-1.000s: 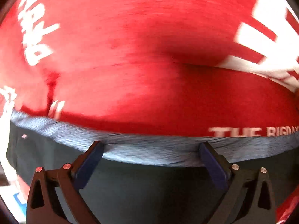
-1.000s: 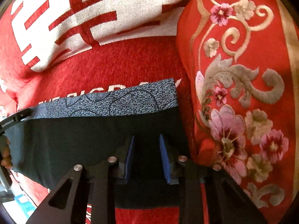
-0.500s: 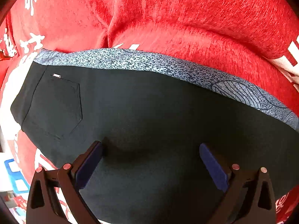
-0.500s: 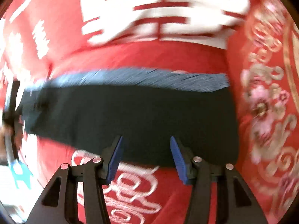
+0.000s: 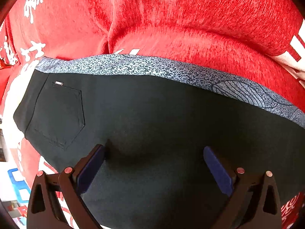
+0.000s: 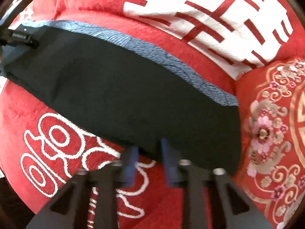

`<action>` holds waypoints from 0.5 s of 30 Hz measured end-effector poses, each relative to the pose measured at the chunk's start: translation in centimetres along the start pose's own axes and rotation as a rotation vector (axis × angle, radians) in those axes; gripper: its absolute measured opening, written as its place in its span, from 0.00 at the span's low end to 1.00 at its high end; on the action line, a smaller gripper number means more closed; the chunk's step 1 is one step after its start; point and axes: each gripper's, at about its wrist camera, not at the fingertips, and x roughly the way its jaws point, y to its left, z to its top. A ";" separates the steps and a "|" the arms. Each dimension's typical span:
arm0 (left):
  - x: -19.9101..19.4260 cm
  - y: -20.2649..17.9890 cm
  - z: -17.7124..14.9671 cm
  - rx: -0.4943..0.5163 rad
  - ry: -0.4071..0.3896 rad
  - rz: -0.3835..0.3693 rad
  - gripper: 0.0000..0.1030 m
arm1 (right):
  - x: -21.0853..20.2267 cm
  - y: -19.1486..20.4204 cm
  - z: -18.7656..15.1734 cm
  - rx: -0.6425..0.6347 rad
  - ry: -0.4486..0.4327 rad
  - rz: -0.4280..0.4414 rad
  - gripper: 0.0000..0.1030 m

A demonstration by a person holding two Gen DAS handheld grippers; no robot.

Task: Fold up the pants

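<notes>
The black pants point(image 5: 144, 118) lie folded on a red blanket point(image 5: 171, 19), with a blue-grey patterned band point(image 5: 152, 68) along the far edge and a back pocket point(image 5: 57, 114) at the left. My left gripper point(image 5: 153, 152) is open, its fingers resting down on the black cloth. In the right wrist view the pants point(image 6: 122, 87) stretch from upper left to lower right. My right gripper point(image 6: 148, 148) sits at their near edge with its jaws narrow, a fold of the edge between the blue pads; the view is blurred.
A red embroidered flowered pillow point(image 6: 270, 133) lies right beside the pants' right end. The blanket point(image 6: 57, 143) carries white characters and patterns. The other gripper's body point(image 6: 19, 36) shows at the pants' left end. A floor with blue items point(image 5: 15, 187) lies beyond the bed's left edge.
My right gripper opened and pulled back, and has now narrowed again at the pants' near edge. My left gripper came back over the pants and stays open on the cloth.
</notes>
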 end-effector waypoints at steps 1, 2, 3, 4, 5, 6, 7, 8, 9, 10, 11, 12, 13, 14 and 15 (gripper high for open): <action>0.0 0.0 -0.1 0.008 -0.003 -0.001 1.00 | 0.2 -0.1 -0.1 0.027 0.011 0.019 0.17; 0.0 0.0 0.0 0.013 -0.007 -0.002 1.00 | 0.2 -0.4 -0.5 0.054 0.022 0.036 0.17; -0.1 0.0 -0.1 0.016 -0.011 -0.002 1.00 | 0.1 -0.2 -1.0 0.063 0.024 0.037 0.17; -0.1 0.0 -0.2 0.016 -0.013 -0.002 1.00 | 0.1 0.1 -1.3 0.051 0.024 0.029 0.17; -0.1 0.0 -0.2 0.015 -0.017 -0.002 1.00 | 0.0 0.3 -1.5 0.038 0.025 0.022 0.17; -0.1 0.0 -0.3 0.016 -0.020 -0.002 1.00 | 0.0 0.5 -1.7 0.033 0.026 0.018 0.17; -0.1 0.0 -0.4 0.018 -0.025 -0.001 1.00 | -0.2 0.3 -1.8 0.044 0.028 0.024 0.17; -0.1 0.0 -0.5 0.023 -0.032 -0.001 1.00 | -0.5 -0.2 -2.0 0.078 0.035 0.043 0.17; -0.1 0.0 -0.5 0.025 -0.037 -0.001 1.00 | -0.7 -0.7 -2.1 0.112 0.038 0.058 0.17; -0.1 0.1 -0.6 0.026 -0.040 -0.001 1.00 | -1.1 -1.7 -2.3 0.171 0.036 0.064 0.17; -0.1 0.1 -0.6 0.024 -0.041 -0.003 1.00 | -1.3 -2.5 -2.4 0.211 0.028 0.057 0.17; -0.1 0.1 -0.6 0.022 -0.042 -0.004 1.00 | -1.4 -3.5 -2.3 0.252 0.022 0.046 0.17; -0.1 0.2 -0.7 0.020 -0.043 -0.004 1.00 | -1.2 -4.5 -2.1 0.300 0.024 0.036 0.18; -0.1 0.2 -0.7 0.018 -0.045 -0.003 1.00 | -0.7 -5.4 -2.0 0.336 0.037 0.036 0.18; -0.1 0.2 -0.8 0.018 -0.047 -0.001 1.00 | -0.1 -6.2 -2.0 0.375 0.055 0.041 0.18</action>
